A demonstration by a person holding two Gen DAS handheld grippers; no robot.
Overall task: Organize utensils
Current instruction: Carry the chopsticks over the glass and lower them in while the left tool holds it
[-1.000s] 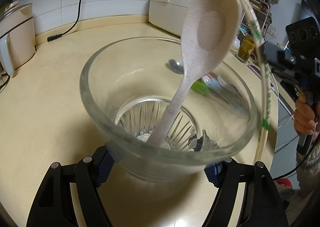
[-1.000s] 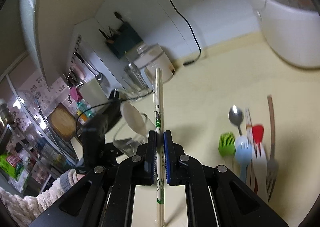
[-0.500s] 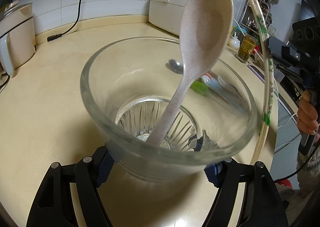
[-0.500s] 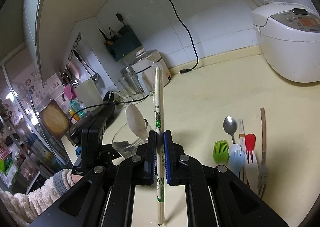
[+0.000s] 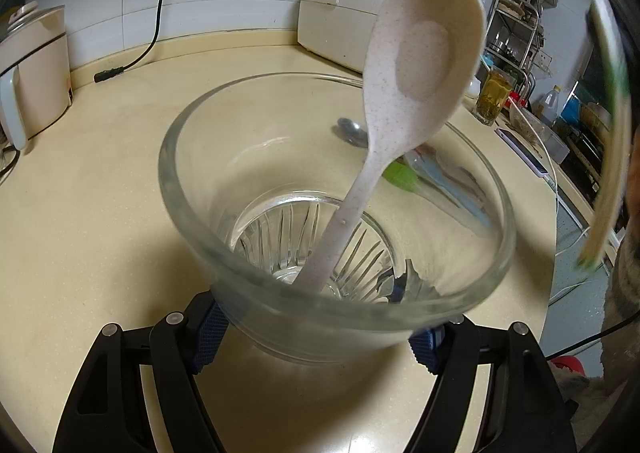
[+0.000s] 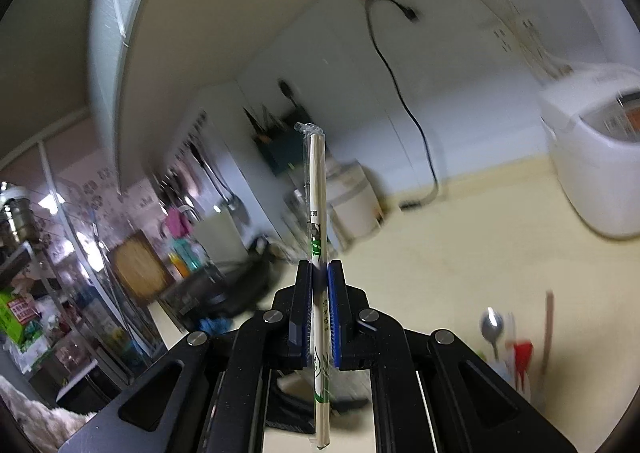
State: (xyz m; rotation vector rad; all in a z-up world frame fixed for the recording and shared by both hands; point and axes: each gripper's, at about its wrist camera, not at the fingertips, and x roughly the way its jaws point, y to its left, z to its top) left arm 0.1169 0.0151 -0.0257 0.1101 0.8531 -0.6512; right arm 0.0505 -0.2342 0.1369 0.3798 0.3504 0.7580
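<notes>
A: Left wrist view: toward the counter's (image 5: pixel 100 213) left edge we see a cream appliance (image 5: pixel 34 69), then a black cable end (image 5: pixel 108 74) near the back edge. Our left gripper (image 5: pixel 316 337) clamps the glass bowl (image 5: pixel 224 237) by its base, blue pads (image 5: pixel 208 333) pressed on both sides. A speckled spoon (image 5: pixel 420 65) leans inside it, head up.

B: Behind the bowl we make out a metal spoon (image 5: pixel 352 131) and blurred utensils, and a rice cooker (image 5: pixel 340 25) at the back edge. At far right, a blurred wrapped stick (image 5: pixel 612 157).

A: In the right wrist view, our right gripper (image 6: pixel 320 277) is closed on the wrapped chopsticks (image 6: pixel 316 189), held upright, above the counter.

B: At lower right, the metal spoon and a red fork (image 6: pixel 522 353) lie on the counter.
</notes>
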